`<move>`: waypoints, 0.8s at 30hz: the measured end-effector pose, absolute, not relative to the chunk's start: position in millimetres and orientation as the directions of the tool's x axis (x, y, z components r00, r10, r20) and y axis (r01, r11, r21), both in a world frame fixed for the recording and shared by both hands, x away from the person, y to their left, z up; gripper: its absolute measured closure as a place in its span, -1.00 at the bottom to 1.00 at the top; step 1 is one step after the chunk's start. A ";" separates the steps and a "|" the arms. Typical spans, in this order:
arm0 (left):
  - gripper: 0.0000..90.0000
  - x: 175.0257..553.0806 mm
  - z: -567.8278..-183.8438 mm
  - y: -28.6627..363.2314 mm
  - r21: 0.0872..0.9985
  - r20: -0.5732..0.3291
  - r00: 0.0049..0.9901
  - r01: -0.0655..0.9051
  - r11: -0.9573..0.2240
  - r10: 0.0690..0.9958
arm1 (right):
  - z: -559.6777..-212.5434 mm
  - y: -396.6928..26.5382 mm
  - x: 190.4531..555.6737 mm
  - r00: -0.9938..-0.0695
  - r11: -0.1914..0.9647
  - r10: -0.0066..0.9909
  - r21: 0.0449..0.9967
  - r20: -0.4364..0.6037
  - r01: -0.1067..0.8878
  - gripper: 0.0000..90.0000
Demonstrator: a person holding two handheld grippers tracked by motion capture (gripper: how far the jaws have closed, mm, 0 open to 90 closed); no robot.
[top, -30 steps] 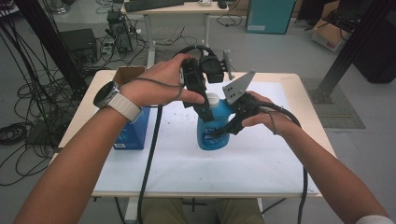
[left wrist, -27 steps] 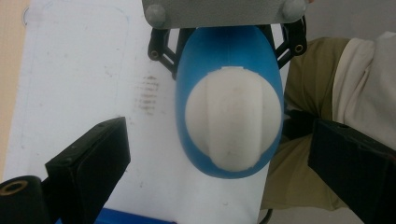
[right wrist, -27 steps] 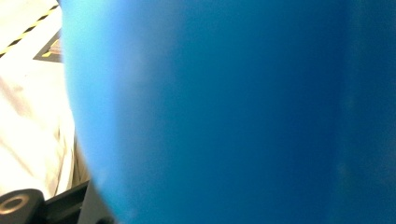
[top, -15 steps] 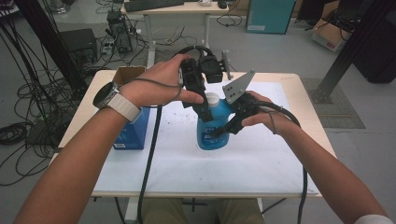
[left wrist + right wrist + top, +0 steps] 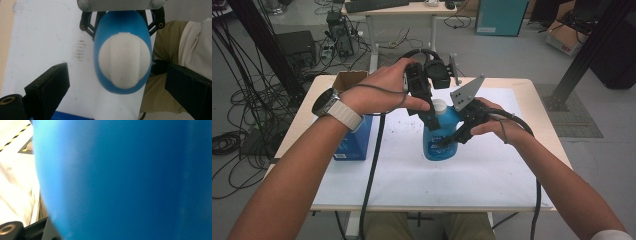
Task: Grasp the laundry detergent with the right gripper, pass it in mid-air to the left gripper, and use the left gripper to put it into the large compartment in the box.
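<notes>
A blue bottle (image 5: 439, 142) with a white cap (image 5: 440, 105) stands upright on the white sheet (image 5: 422, 177) in the middle of the table. My right gripper (image 5: 456, 138) comes in from the right and is shut on the bottle's body; the blue wall (image 5: 125, 180) sits right against its camera. My left gripper (image 5: 433, 115) hangs over the bottle, pointing down. Looking down from it, the white cap (image 5: 125, 62) lies between its two black fingers (image 5: 50, 85), which stand wide apart and clear of it. Past the bottle (image 5: 122, 27) I see the right gripper's grey plate (image 5: 117, 5).
A blue box (image 5: 354, 142) stands on the table's left side with an open cardboard box (image 5: 349, 80) behind it. Black cables trail from both grippers over the front edge. The person's trouser leg (image 5: 170, 50) shows below the table edge.
</notes>
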State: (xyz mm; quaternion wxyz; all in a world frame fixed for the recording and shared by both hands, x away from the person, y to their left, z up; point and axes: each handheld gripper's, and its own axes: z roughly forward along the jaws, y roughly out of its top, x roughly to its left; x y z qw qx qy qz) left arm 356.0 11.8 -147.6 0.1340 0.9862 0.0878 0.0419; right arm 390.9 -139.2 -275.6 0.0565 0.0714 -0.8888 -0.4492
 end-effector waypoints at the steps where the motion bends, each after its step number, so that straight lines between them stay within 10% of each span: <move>1: -0.86 355.8 -147.6 11.8 0.272 0.060 0.981 0.162 -0.949 0.185 | -275.5 -139.3 390.7 -0.984 0.588 -0.176 0.806 0.038 -0.074 -0.02; 24: -0.86 356.6 -148.3 12.2 0.273 0.064 0.979 0.168 -0.947 0.192 | -276.8 -139.7 392.5 -0.984 0.592 -0.173 0.802 0.035 -0.076 -0.02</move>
